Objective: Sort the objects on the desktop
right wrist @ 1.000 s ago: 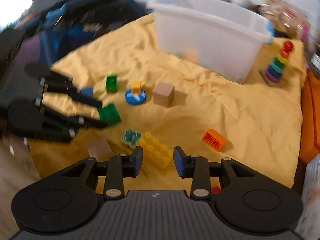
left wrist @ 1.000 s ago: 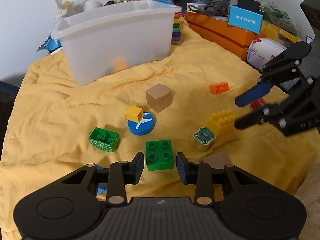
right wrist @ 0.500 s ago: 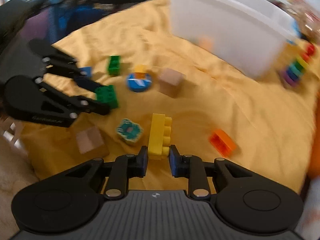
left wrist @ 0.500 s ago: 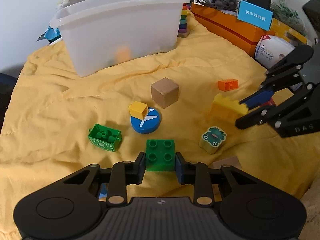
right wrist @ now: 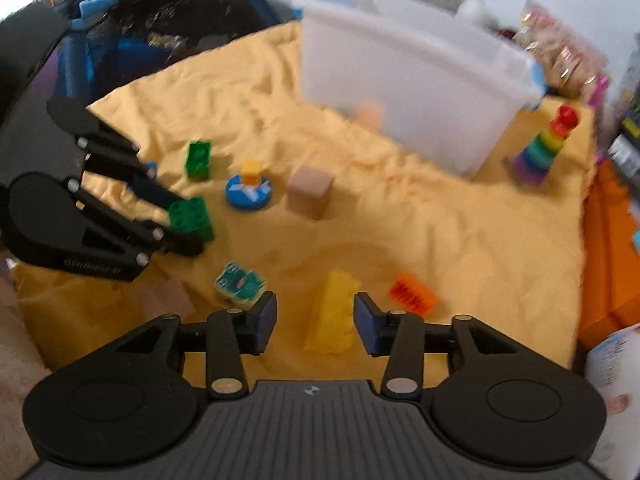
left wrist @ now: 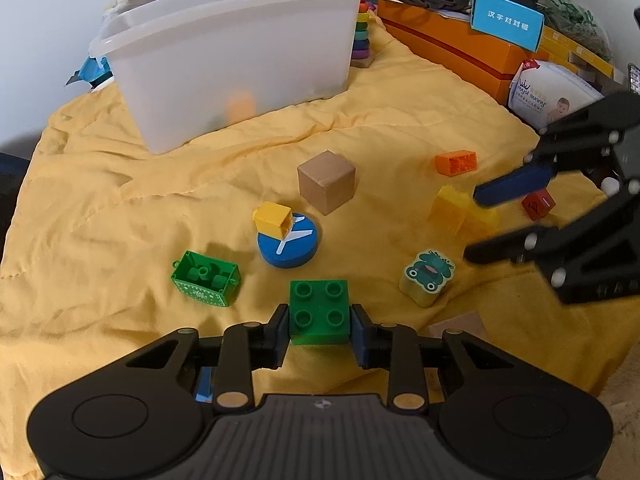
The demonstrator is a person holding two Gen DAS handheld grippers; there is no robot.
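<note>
The green studded brick (left wrist: 319, 311) looks like light, rigid plastic with smooth, slightly slippery flanks; those flat sides are the sensible place to hold it, and the left tool (left wrist: 319, 334) is clenched on them now, the brick squarely between its fingers just above the yellow cloth (left wrist: 120, 184). The yellow brick (right wrist: 334, 316), equally light and hard, lies on the cloth between the fingers of the right tool (right wrist: 315, 322), nearer the right-hand one; this tool's jaws are opening, pads clear of it. Beyond both tools stands the translucent bin (left wrist: 240, 68), probably the destination.
</note>
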